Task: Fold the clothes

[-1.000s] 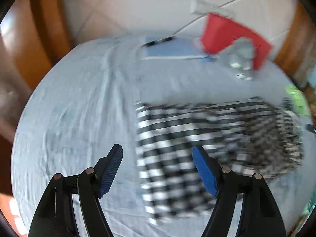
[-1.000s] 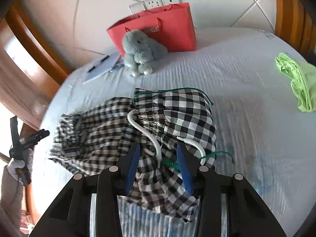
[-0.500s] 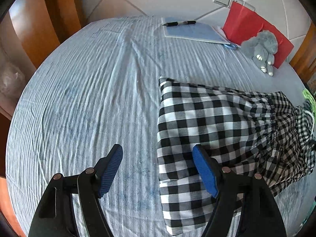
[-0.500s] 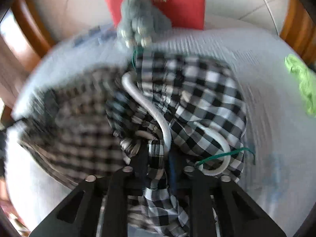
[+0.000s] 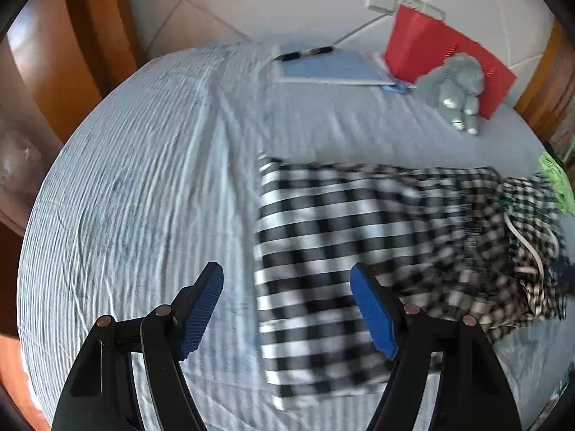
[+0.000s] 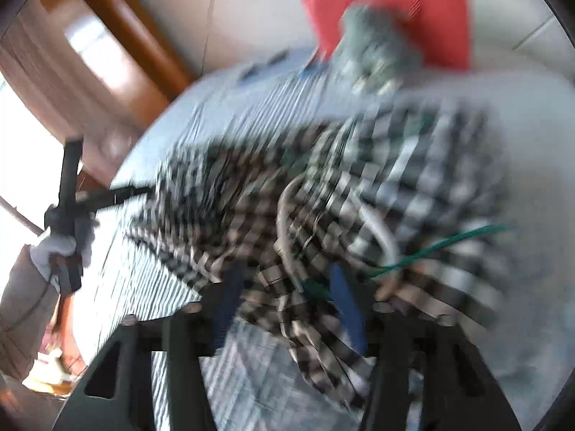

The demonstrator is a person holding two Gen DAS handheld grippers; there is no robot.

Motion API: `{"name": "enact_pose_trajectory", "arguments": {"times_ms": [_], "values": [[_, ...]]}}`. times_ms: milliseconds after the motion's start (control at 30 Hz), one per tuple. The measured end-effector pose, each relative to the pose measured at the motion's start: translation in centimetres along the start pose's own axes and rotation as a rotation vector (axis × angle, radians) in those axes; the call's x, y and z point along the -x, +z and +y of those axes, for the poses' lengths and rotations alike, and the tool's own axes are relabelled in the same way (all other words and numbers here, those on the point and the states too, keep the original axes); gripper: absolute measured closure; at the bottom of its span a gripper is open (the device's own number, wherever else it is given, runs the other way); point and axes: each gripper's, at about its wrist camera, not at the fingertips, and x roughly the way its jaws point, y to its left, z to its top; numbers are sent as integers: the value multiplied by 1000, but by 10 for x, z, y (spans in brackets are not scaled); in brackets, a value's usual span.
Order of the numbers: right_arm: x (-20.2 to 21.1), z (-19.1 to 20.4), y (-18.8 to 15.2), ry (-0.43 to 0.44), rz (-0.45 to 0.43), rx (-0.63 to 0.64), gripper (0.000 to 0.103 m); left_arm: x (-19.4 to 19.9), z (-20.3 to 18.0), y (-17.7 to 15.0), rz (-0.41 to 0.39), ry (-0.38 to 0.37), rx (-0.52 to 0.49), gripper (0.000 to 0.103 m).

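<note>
A black-and-white checked garment (image 5: 341,215) lies stretched across the striped blue bed sheet (image 5: 143,179), with white cords (image 5: 528,248) and a green string at its bunched right end. My left gripper (image 5: 285,273) hangs open above the garment's flat left end, and its right pad (image 5: 373,312) is over the cloth. The right wrist view is blurred by motion. There my right gripper (image 6: 284,276) is over the bunched end of the garment (image 6: 395,165); its jaws are opening, with gathered cloth and cord still lying between them. A white-gloved hand (image 6: 61,248) holds the left gripper at the far edge.
At the head of the bed stand a red paper bag (image 5: 431,43), a grey plush toy (image 5: 456,89) and a blue notebook (image 5: 323,66) with a pen. A green garment (image 5: 557,183) lies at the right edge. A wooden bed frame (image 5: 90,18) borders the mattress.
My right gripper, shut on the bunched cloth half a second ago, now has its jaws apart and has shifted and rolled. The left gripper stays open over the garment's left end.
</note>
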Motion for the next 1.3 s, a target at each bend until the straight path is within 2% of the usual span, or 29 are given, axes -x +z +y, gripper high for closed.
{"name": "enact_pose_trajectory", "arguments": {"times_ms": [100, 200, 267, 367, 500, 633, 700, 733, 800, 867, 900, 933, 1000, 1067, 1167, 1200, 1233, 1300], "values": [[28, -32, 1, -109, -32, -57, 43, 9, -22, 6, -19, -43, -12, 29], [34, -69, -2, -172, -1, -133, 43, 11, -55, 14, -21, -114, -39, 29], [30, -83, -5, -177, 24, -169, 52, 5, -81, 19, -13, -160, -69, 29], [22, -88, -17, -161, 78, -163, 58, -1, -126, 18, 20, -223, -119, 29], [22, -77, -34, -143, 88, -112, 58, -11, -179, 14, 67, -285, -175, 29], [22, -77, -44, -151, 65, -104, 45, -21, -214, 12, 103, -340, -185, 29], [24, -83, -44, -144, 40, -132, 45, -28, -229, 9, 128, -371, -187, 29], [25, -85, -43, -136, 31, -144, 45, -33, -236, 6, 146, -387, -190, 39], [23, -90, -42, -132, 40, -158, 45, -41, -245, 1, 168, -400, -194, 73], [19, -93, -42, -140, 68, -165, 45, -37, -248, -2, 131, -379, -203, 81], [19, -95, -43, -143, 77, -170, 45, -30, -245, -2, 97, -350, -217, 98], [20, -97, -45, -141, 76, -174, 45, -18, -239, -1, 60, -314, -231, 98], [24, -98, -47, -121, 67, -176, 45, 10, -220, -3, -6, -294, -244, 97], [24, -95, -46, -91, 59, -176, 43, 24, -205, -6, -20, -287, -257, 95], [22, -91, -43, -68, 53, -183, 37, 31, -182, -11, 5, -272, -264, 71], [22, -90, -41, -59, 48, -192, 34, 34, -171, -11, 7, -259, -257, 54], [23, -91, -40, -44, 38, -209, 26, 38, -156, -10, -9, -245, -235, 47], [26, -94, -39, -23, 22, -237, 22, 46, -122, -9, -39, -208, -188, 47]]}}
